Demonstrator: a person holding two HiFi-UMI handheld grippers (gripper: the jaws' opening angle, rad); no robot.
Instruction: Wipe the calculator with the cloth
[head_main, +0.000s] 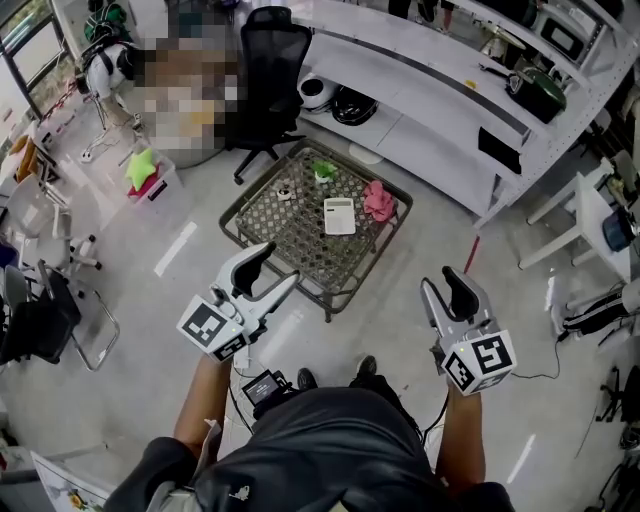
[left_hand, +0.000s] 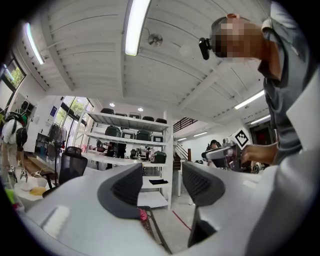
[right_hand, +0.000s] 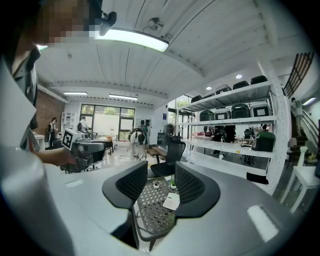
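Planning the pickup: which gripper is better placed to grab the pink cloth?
Right, likely. The pink cloth lies on the table's right side, right of the calculator, nearer the right gripper, whose jaws stand open.

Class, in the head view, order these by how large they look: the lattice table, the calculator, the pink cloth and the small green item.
1. lattice table
2. calculator and pink cloth: too alike to rank
3. small green item
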